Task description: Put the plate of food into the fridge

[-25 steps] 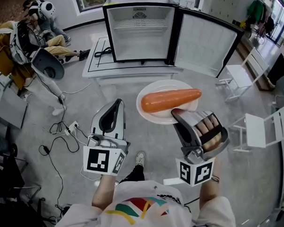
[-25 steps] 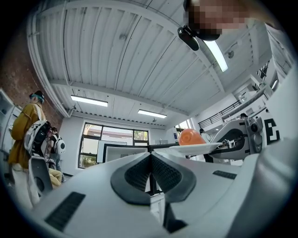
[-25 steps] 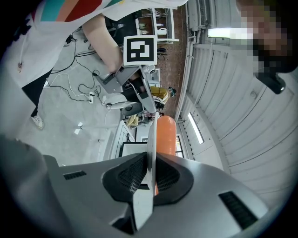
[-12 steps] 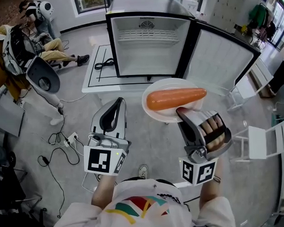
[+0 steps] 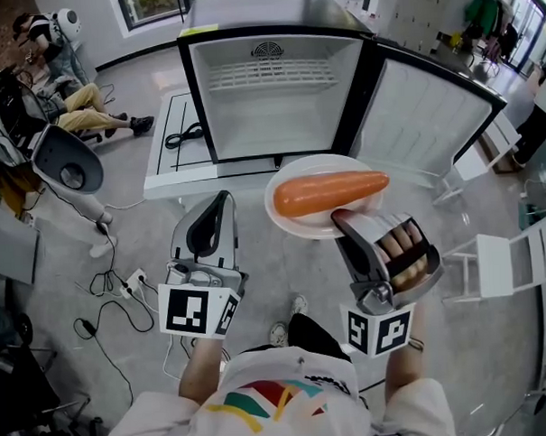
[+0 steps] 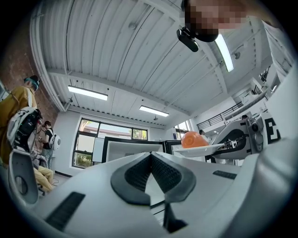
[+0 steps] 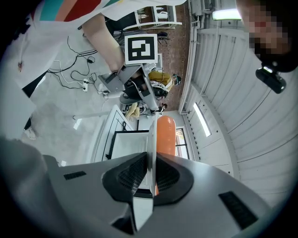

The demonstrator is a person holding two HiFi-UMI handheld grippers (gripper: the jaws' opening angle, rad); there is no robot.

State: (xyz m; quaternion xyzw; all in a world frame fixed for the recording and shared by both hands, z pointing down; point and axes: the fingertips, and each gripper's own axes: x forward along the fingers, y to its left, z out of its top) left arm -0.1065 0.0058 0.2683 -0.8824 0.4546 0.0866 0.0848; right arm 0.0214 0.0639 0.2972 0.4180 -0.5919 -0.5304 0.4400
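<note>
One plate (image 5: 311,166): pinched at its near rim by the right gripper (image 5: 343,219), carrot (image 5: 331,193) laid on it.
Place: held in the air before the open fridge (image 5: 277,104).
Left gripper (image 5: 222,201): jaws pressed together, empty, left of the plate.

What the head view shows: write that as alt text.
The right gripper holds a white plate bearing a carrot by its rim, before an open fridge. The left gripper, shut and empty, is beside it.
</note>
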